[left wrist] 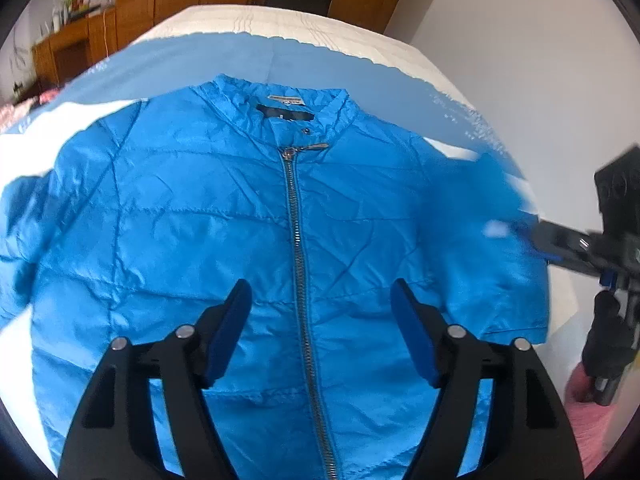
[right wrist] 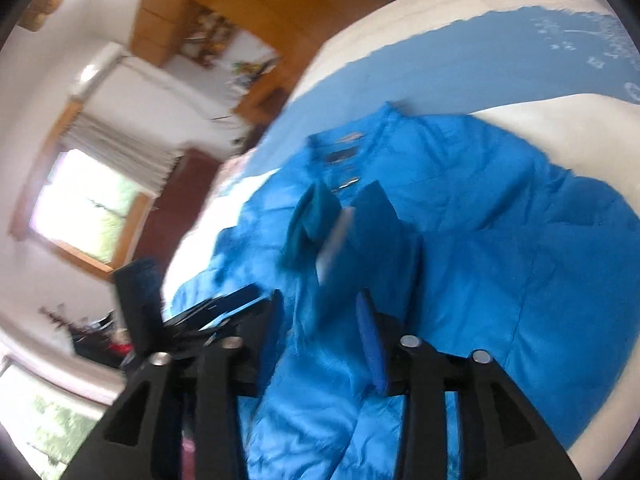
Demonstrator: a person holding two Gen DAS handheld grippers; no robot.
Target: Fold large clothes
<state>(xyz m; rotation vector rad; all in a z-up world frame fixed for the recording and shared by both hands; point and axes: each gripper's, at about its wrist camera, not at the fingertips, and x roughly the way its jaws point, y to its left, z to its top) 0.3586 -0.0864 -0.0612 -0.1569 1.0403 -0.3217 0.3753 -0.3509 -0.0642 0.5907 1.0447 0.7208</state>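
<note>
In the left wrist view, a blue padded jacket (left wrist: 280, 240) was seen laid flat, front up and zipped closed, on a bed (left wrist: 288, 24) covered in white and blue. The collar pointed away from the camera and the zipper (left wrist: 298, 248) ran down the middle of the garment. The left gripper (left wrist: 320, 300) was held above the lower front of the jacket with its jaws spread wide and nothing between them. The right gripper (left wrist: 536, 240) was visible at the right edge, beside the folded right sleeve; its state could not be told there. In the right wrist view, heavily blurred, the jacket (right wrist: 480, 260) was seen lying on the bed (right wrist: 440, 12). The right gripper (right wrist: 320, 320) was held above the fabric, its jaws parted, with no cloth pinched between the fingers (right wrist: 372, 344).
</note>
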